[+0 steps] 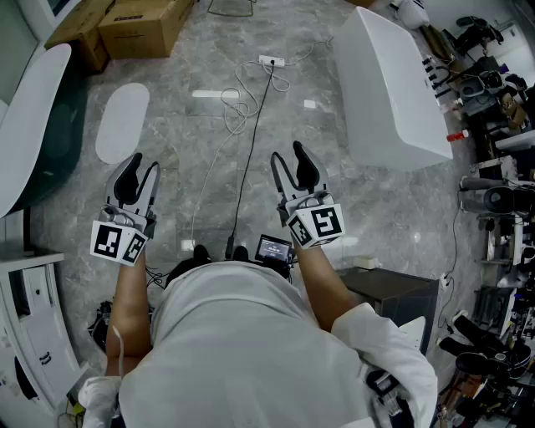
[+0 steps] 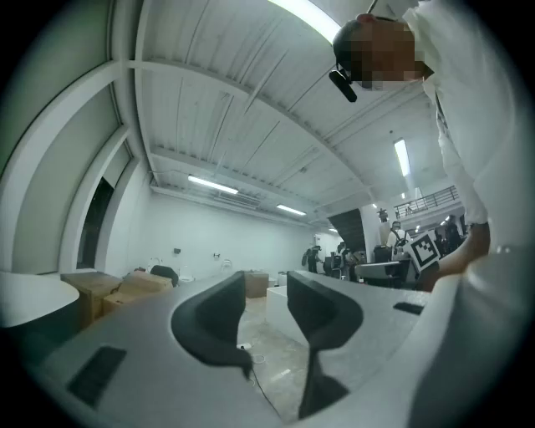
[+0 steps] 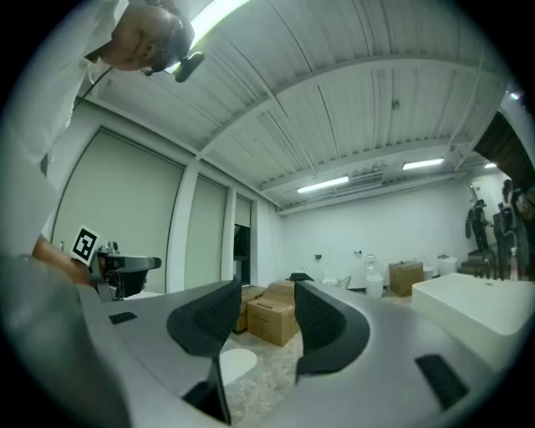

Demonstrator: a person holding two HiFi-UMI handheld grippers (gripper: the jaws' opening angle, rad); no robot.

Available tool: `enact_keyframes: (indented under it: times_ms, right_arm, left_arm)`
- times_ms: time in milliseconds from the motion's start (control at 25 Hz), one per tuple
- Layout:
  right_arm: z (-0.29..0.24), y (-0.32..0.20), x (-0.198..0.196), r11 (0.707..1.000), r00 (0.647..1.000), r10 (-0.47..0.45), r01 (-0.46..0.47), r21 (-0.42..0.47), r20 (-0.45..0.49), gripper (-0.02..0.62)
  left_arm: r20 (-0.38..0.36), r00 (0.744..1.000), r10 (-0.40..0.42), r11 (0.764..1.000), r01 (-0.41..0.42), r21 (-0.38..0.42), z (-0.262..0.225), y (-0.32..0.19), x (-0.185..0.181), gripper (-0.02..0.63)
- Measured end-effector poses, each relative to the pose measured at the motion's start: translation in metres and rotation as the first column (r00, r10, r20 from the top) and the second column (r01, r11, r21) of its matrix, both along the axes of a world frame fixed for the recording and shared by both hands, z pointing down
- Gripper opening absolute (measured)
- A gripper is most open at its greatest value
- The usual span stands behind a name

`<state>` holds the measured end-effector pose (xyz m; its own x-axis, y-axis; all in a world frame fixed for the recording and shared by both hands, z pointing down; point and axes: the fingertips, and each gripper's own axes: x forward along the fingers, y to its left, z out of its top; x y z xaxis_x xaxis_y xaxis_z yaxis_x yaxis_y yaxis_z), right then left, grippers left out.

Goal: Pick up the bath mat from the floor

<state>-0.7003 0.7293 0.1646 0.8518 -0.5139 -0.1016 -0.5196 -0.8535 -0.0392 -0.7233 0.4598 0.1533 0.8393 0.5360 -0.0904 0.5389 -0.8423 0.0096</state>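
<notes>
The bath mat (image 1: 122, 121) is a white oval lying flat on the grey marble floor, ahead and slightly left of my left gripper (image 1: 140, 167). That gripper is held above the floor with its jaws apart and nothing between them. My right gripper (image 1: 289, 157) is level with it on the right, also open and empty. In the right gripper view the mat (image 3: 237, 365) shows low between the jaws of the right gripper (image 3: 266, 313), far off on the floor. The left gripper (image 2: 266, 311) looks out across the room, and no mat appears in its view.
A black cable and a white cord (image 1: 251, 100) run along the floor between the grippers to a power strip (image 1: 271, 61). A white tub-like block (image 1: 389, 84) stands at the right, cardboard boxes (image 1: 138, 25) at the back left, a white curved fixture (image 1: 29, 117) at the left.
</notes>
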Motion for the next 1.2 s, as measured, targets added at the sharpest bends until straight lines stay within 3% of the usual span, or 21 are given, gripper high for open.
enact_keyframes:
  times_ms: [120,400,880,1200]
  right_arm:
    - [-0.003,0.014,-0.012,1.000,1.000,-0.019,0.018,-0.022,-0.021,0.206]
    - [0.020,0.068,-0.021,1.000,0.998,0.020,-0.020,0.004,0.054,0.206]
    - [0.029,0.092,-0.016,0.997,0.999,-0.034,0.032,0.065,0.031,0.207]
    - [0.040,0.118,-0.010,0.992,0.998,-0.046,0.041,0.123,0.036,0.207]
  left_arm:
    - [0.005,1.000,-0.004,1.000,0.004,0.004,0.001,0.018,-0.004,0.156]
    - [0.020,1.000,0.009,1.000,-0.009,0.001,0.000,0.067,-0.010,0.156]
    - [0.059,0.996,-0.066,0.998,0.066,0.001,0.005,0.084,-0.003,0.155]
    - [0.068,0.996,-0.061,0.998,0.060,0.027,0.014,0.113,-0.008,0.155]
